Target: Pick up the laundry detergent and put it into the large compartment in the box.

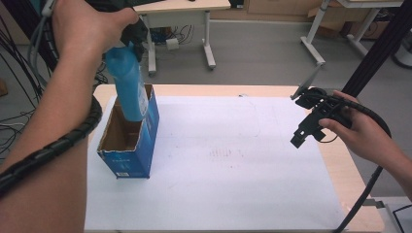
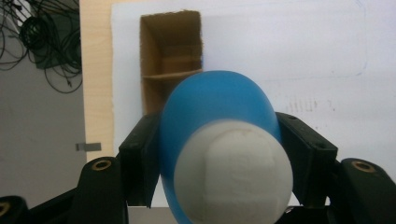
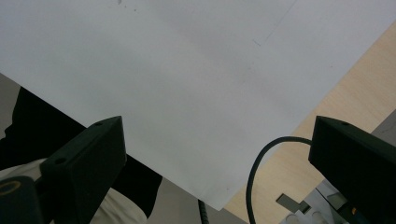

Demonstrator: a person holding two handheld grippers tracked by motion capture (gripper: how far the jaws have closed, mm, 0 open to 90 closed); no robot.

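The blue bottle (image 1: 127,87) stands nearly upright at the upper left of the high view, its long axis running top to bottom with a slight lean. Its white cap (image 2: 233,170) points up toward the left tool (image 1: 128,36); its base points down into the open top of the blue carton (image 1: 145,141). The lower end of the bottle overlaps the carton's far rim; whether it touches the cardboard cannot be determined.

In the left gripper view the bottle is seen end-on, cap nearest the camera, at lower centre of the frame. Both black jaws are clamped against the bottle's sides just behind the cap.

The carton stands on the white sheet (image 1: 233,165) covering the tabletop (image 1: 340,165), at left of the high view, with its brown interior exposed.

The right tool (image 1: 306,128) is held at the right of the high view, above the sheet's edge, well apart from the bottle. Its jaws stand wide apart with nothing between them.
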